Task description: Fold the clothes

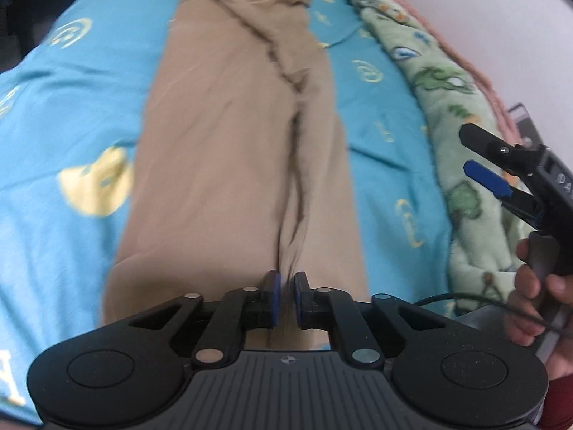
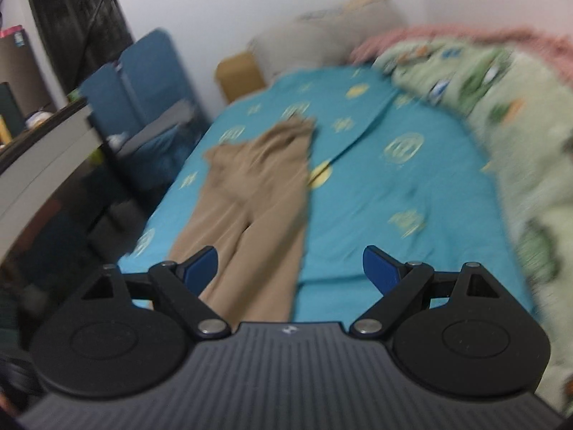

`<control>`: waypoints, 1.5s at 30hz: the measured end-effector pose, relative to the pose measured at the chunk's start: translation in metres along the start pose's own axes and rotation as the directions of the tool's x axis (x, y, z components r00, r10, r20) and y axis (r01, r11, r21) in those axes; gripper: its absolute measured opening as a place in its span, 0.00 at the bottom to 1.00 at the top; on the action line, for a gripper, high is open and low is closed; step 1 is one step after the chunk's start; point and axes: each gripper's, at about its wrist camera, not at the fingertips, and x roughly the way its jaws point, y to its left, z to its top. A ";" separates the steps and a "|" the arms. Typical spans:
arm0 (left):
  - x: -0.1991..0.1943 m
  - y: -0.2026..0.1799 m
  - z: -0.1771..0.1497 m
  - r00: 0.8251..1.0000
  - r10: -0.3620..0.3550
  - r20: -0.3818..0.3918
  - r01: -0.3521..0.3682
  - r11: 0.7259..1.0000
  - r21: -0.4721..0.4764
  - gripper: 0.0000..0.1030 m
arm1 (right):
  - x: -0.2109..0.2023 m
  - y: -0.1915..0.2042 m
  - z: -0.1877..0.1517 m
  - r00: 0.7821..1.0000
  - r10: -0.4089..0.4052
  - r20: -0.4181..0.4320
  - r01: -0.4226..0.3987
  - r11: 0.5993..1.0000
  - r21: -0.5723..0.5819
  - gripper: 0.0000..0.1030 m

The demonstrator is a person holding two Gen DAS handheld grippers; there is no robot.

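Observation:
Tan trousers (image 1: 232, 143) lie lengthwise on the blue bed sheet (image 1: 64, 114), legs side by side. My left gripper (image 1: 284, 297) is shut on the near end of the trousers, with the cloth pinched between its blue pads. My right gripper (image 2: 290, 268) is open and empty, held above the near end of the trousers (image 2: 258, 193). It also shows in the left wrist view (image 1: 480, 159) at the right, in a hand, with its jaws apart.
A green patterned blanket (image 1: 451, 114) and a pink blanket (image 2: 465, 36) lie along the right side of the bed. A pillow (image 2: 322, 39) and a cardboard box (image 2: 240, 75) are at the far end. Blue chairs (image 2: 143, 82) and a desk (image 2: 43, 157) stand left of the bed.

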 end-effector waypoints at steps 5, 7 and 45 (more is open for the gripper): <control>-0.027 0.024 -0.004 0.995 0.027 0.096 -0.021 0.998 -0.063 0.68 | 0.018 -0.012 -0.014 0.976 0.144 -0.161 -0.110 0.974 0.199 0.86; -0.035 0.037 -0.001 0.987 0.079 0.140 -0.061 0.990 -0.124 0.72 | 0.026 -0.015 -0.022 0.958 0.186 -0.217 -0.123 0.953 0.276 0.76; -0.011 0.058 -0.021 0.999 0.019 -0.040 -0.028 0.973 -0.228 0.09 | 0.064 0.099 -0.089 0.733 -0.181 -0.655 -0.064 0.941 -0.332 0.24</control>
